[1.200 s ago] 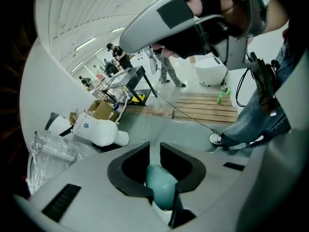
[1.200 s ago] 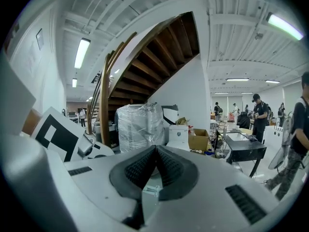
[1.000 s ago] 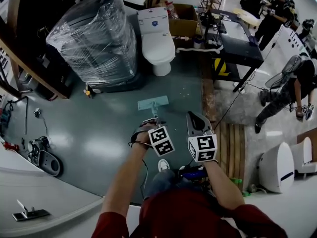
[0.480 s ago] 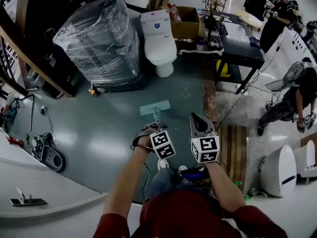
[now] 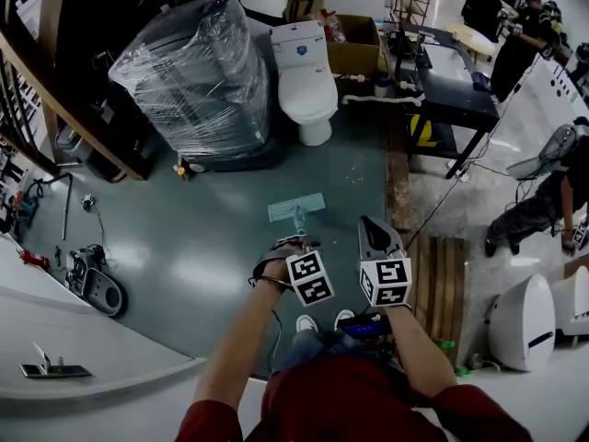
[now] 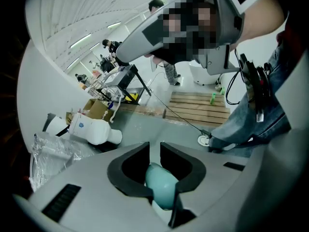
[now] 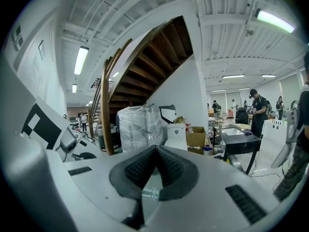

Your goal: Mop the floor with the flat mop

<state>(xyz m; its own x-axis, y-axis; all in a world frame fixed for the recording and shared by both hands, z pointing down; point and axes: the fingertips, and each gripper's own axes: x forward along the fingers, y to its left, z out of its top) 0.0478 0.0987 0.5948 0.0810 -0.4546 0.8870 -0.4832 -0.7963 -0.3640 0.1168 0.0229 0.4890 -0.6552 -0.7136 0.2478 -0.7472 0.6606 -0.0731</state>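
The flat mop's pale teal head (image 5: 296, 208) lies flat on the grey-green floor (image 5: 202, 238), in front of the person's feet. Its thin handle (image 5: 296, 228) rises from the head to my left gripper (image 5: 287, 245). In the left gripper view, my left gripper (image 6: 155, 147) is shut on the teal mop handle (image 6: 161, 187), which fills the gap between the jaws. My right gripper (image 5: 378, 236) hangs just right of it, above the floor's edge. In the right gripper view, my right gripper (image 7: 155, 149) is shut, with nothing between its ribbed pads.
A white toilet (image 5: 308, 76) and a plastic-wrapped pallet load (image 5: 198, 81) stand beyond the mop head. Back right are a cardboard box (image 5: 354, 44) and a black table (image 5: 442, 90). A wooden pallet (image 5: 442, 274) lies at the right, and a grey machine (image 5: 97, 288) at the left.
The mop head has slid a little back from the toilet towards the person. Both grippers drew nearer the body, with the left still holding the handle.
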